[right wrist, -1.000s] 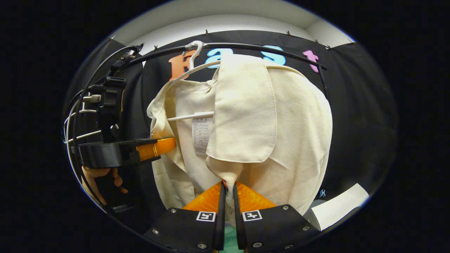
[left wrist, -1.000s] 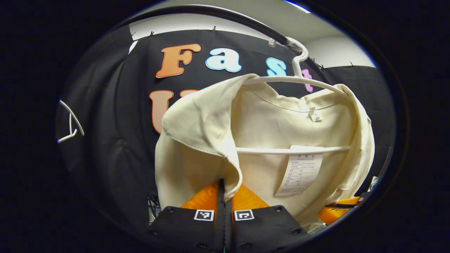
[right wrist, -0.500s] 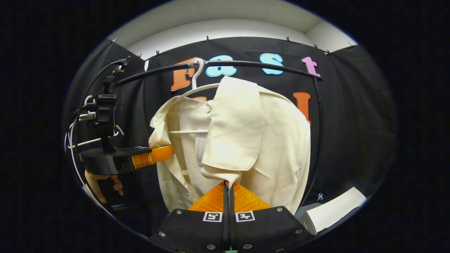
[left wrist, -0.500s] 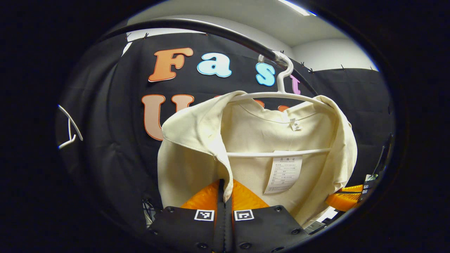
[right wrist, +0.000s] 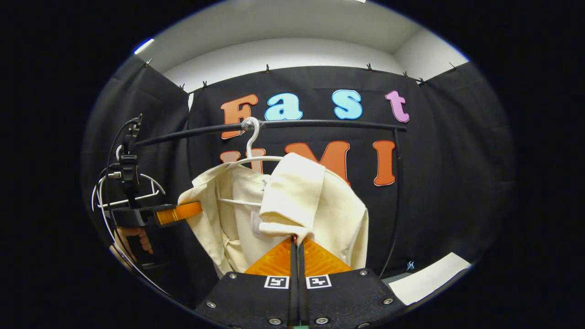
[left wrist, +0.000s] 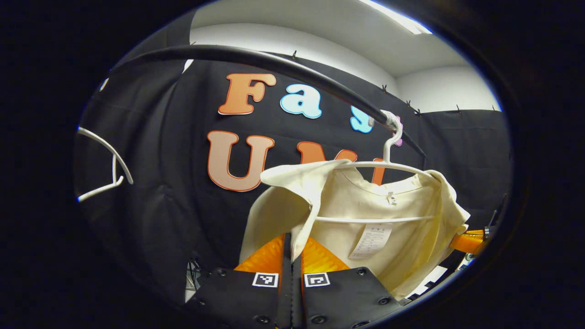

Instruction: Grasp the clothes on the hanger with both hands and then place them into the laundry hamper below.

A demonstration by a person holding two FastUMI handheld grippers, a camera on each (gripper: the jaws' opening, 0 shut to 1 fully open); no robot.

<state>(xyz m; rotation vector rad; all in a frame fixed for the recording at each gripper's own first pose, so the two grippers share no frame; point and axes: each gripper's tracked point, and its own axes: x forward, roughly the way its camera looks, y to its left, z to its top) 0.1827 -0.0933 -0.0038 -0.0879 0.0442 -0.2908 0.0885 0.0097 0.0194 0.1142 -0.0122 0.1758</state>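
Cream woven cloth, soft and light by the look of it: the shirt [left wrist: 365, 228] drapes limply over a white plastic hanger [left wrist: 388, 167] hooked on the black rail [left wrist: 274, 64]. In the left gripper view, the left claw [left wrist: 292, 249] is closed, its fingers pinching the front edge of the shirt just below the folded-out collar flap. The garment hangs directly ahead and above the claw, its inside tag and paper label facing the camera. The right claw [left wrist: 466, 240] shows at the far edge, touching the shirt's other side.

In the right gripper view, the right claw [right wrist: 297, 249] is likewise closed on a fold of the shirt [right wrist: 320, 214] just under the turned-over flap, the cloth rising from between the fingers toward the hanger [right wrist: 249, 157]. The left claw [right wrist: 178, 212] meets the shirt's opposite front edge, a hand [right wrist: 132, 240] below it.

Such fabric should slide off easily, though it may snag on the hanger's shoulders; the front edges seem sensible holds. No hamper is seen.
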